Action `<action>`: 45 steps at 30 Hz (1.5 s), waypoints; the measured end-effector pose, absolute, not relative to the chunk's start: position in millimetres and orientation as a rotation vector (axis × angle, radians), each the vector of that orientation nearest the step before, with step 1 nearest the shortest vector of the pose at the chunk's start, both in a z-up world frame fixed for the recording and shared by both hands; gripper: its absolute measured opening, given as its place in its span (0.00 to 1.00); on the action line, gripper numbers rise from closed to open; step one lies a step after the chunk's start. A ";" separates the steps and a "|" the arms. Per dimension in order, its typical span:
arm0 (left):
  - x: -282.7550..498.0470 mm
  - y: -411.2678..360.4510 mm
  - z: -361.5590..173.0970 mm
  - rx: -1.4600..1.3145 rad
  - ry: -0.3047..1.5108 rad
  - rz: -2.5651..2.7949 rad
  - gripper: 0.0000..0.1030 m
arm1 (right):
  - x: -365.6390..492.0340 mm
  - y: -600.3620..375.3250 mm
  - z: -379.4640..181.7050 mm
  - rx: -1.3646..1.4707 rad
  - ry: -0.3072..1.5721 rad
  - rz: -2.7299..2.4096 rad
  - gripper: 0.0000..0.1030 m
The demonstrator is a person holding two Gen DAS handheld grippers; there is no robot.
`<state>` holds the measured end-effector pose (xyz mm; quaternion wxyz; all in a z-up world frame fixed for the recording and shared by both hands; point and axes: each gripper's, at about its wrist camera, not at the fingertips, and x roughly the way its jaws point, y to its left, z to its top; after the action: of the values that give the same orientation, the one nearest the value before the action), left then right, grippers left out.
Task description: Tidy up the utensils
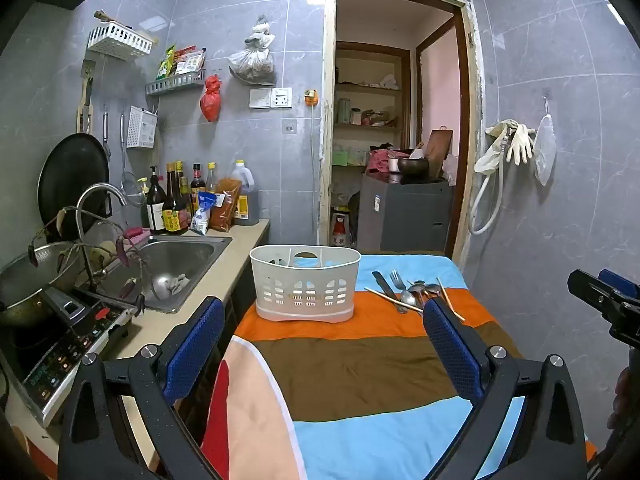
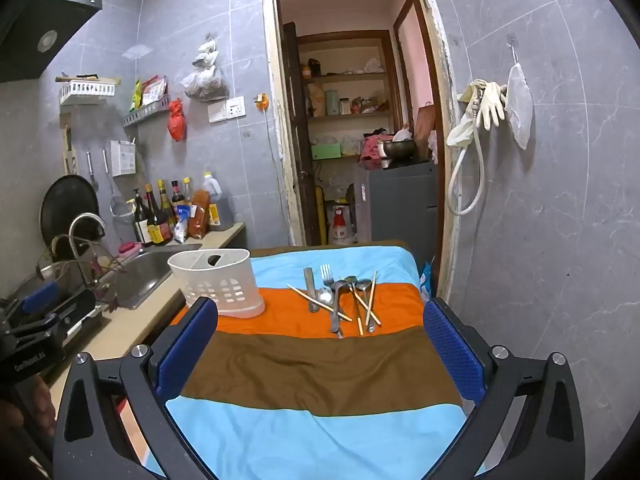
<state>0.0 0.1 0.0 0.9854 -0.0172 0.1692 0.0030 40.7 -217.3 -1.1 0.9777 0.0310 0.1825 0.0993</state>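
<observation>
We hold a tool in each hand. Our left tool (image 1: 324,334) is wide open and has nothing in it. Our right tool (image 2: 320,334) is wide open too, and it is empty as well. Both hang over the near part of the desk (image 2: 320,432) and touch nothing.

The desk has a striped cloth (image 1: 360,368) on it, with blue, orange and brown bands. A white basket (image 1: 305,286) stands upright on the orange band, on the left side, close to the sink (image 1: 176,264). It has holes in its wall and a divider inside. We cannot tell if anything is in it.

The utensils (image 2: 340,296) lie in a loose pile on the cloth, to the right of the basket and a little apart from it. They rest where the blue band meets the orange one. A knife (image 2: 310,288) lies on the left of the pile. A fork (image 2: 327,274) is just beside it. Some spoons (image 2: 362,286) lie next to the fork, with their bowls pointing away from us. Thin chopsticks (image 2: 372,300) lie across the pile and cross over each other.

From the left view, the right tool shows at the far right edge. From the right view, the left tool shows at the far left, over the counter.
</observation>
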 end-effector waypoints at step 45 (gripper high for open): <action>1.3 1.5 -5.2 -0.050 0.341 0.003 0.94 | 38.2 -208.0 -4.3 0.066 0.365 0.221 1.00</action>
<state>1.3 1.5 -5.2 0.9852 -0.0250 0.1695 0.0016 38.2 -208.0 -4.3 0.9768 0.0326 0.1810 0.1095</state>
